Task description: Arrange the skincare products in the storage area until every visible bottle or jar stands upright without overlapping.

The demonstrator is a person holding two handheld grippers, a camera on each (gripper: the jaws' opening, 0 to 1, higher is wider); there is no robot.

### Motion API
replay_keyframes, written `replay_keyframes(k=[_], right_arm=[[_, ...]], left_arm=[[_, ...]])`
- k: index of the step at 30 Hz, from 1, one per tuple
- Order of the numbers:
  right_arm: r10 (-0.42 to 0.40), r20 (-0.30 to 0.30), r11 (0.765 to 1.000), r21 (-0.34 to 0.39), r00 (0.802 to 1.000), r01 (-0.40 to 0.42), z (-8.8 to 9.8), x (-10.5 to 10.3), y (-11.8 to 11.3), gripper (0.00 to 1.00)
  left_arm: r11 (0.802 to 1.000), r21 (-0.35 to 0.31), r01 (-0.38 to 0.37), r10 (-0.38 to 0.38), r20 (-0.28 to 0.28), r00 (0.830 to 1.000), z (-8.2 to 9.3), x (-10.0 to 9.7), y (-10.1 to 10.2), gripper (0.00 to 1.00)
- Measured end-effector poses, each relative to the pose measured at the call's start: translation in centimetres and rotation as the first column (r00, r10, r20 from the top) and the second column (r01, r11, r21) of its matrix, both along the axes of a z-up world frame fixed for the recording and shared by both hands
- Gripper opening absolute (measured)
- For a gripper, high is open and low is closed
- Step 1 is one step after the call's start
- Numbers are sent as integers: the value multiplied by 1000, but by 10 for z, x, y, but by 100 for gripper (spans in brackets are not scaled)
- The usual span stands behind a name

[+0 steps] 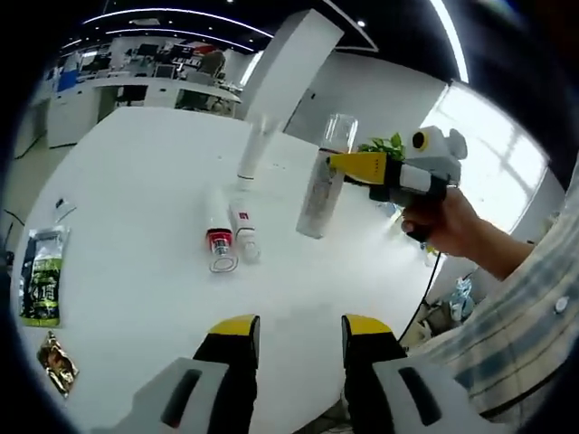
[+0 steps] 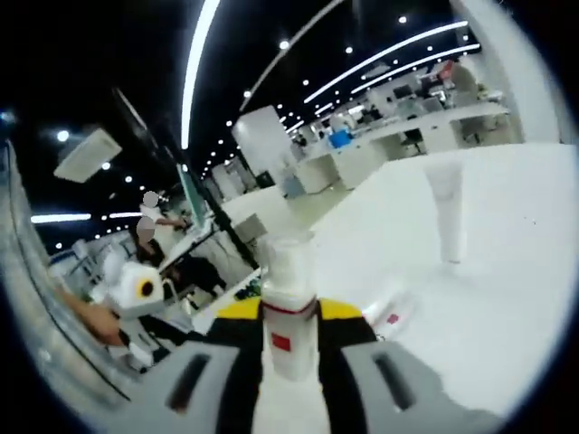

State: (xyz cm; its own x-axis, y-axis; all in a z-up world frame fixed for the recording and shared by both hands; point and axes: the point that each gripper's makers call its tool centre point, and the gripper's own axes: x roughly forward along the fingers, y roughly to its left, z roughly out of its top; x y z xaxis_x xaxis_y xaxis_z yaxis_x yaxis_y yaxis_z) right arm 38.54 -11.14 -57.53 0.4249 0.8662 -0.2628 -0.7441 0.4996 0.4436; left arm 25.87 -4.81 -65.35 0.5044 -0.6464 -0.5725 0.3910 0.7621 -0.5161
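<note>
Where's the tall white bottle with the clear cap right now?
In the left gripper view, the tall white bottle is held off the table by the right tool, right of two tubes lying flat and near a standing tube.

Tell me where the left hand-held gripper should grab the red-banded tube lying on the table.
Grip the red-banded tube across its white body, above the red band, coming down from above. It lies flat on the table close beside another tube, so put the jaws astride its width at the end farther from that neighbour.
</note>
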Motion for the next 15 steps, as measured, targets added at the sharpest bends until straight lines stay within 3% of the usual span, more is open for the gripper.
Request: replay_keyframes(k=[7, 12, 15], right_arm=[[-34, 18, 999, -41, 999, 35, -15, 24, -2, 20], [-51, 59, 995, -84, 997, 55, -26, 38, 0, 20], [-78, 105, 989, -121, 991, 90, -35, 57, -3, 20]], left_arm=[[999, 20, -30, 31, -25, 999, -3, 0, 13, 37], [998, 33, -44, 46, -48, 998, -8, -3, 22, 37], [998, 40, -51, 53, -60, 997, -10, -6, 26, 37]])
